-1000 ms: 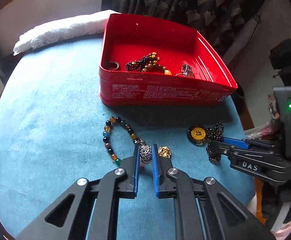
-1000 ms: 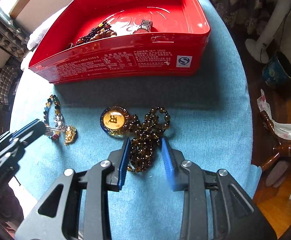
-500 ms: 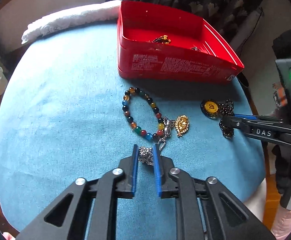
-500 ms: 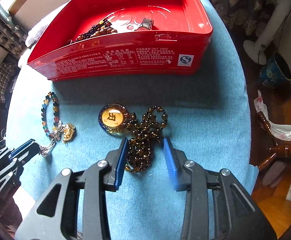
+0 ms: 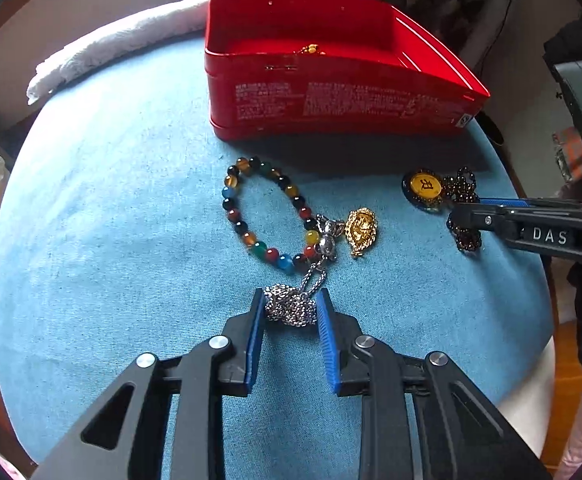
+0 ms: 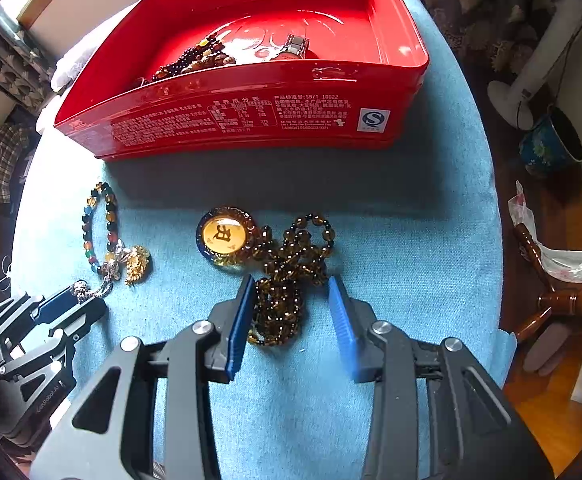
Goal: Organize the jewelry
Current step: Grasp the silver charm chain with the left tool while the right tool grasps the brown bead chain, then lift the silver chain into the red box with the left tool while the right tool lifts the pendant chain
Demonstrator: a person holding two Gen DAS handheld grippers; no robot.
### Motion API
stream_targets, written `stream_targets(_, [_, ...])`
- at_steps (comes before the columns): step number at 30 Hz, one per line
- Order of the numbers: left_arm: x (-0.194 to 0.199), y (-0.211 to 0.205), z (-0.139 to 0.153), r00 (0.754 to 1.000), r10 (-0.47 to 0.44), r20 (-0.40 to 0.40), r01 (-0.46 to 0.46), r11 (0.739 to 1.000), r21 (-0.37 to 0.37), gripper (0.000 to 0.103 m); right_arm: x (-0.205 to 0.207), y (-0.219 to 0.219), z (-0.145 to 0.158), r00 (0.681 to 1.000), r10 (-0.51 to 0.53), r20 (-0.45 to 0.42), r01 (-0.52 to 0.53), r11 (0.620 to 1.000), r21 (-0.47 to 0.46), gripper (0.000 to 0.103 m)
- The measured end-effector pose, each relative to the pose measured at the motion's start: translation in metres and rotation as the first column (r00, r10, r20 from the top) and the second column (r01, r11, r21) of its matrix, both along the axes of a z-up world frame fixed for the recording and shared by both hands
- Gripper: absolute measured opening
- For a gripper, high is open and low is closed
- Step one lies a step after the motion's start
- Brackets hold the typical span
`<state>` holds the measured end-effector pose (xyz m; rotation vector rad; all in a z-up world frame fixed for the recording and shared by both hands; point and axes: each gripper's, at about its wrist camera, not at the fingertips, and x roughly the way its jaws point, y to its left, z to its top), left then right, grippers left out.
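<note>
A red tin box [image 5: 331,92] [image 6: 251,120] stands on the blue cloth and holds bead strings [image 6: 195,62] and a metal watch band [image 6: 297,46]. In front lie a multicoloured bead bracelet [image 5: 259,208] [image 6: 99,224] with a gold pendant [image 5: 361,230] and a bunched silver chain [image 5: 291,306]. My left gripper [image 5: 291,308] has let the jaws part around the chain bunch, which lies on the cloth. A brown bead necklace [image 6: 287,276] with a round amber pendant [image 6: 225,236] lies between the open jaws of my right gripper [image 6: 291,296].
A white towel [image 5: 103,48] lies at the table's far left edge. The round table [image 6: 431,240] drops off on the right, where a fan base [image 6: 523,92], a blue pot [image 6: 551,144] and a wooden chair leg [image 6: 563,300] stand on the floor.
My left gripper pulled the silver chain back from the box, dragging the bracelet and gold pendant, then opened its jaws. My right gripper stayed around the brown necklace and opened wider.
</note>
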<state>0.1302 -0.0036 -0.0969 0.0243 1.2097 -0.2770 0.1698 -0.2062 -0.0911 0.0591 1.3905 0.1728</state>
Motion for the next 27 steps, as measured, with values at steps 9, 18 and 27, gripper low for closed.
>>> stream_targets(9, [0.005, -0.017, -0.004, 1.0, 0.002, 0.014, -0.002, 1.0, 0.011, 0.025, -0.001, 0.001, 0.0, 1.0, 0.002, 0.001, -0.002, 1.0, -0.01, 0.037])
stream_targets(18, [0.013, -0.018, -0.002, 0.999, 0.044, 0.004, -0.044, 0.999, -0.027, 0.025, -0.007, 0.006, 0.001, 0.999, 0.036, 0.017, -0.037, 0.999, 0.003, 0.019])
stream_targets(27, [0.012, -0.007, 0.035, 0.996, 0.051, 0.066, -0.042, 0.991, -0.127, 0.024, -0.019, -0.003, 0.025, 0.999, 0.038, 0.035, -0.042, 0.993, 0.115, 0.015])
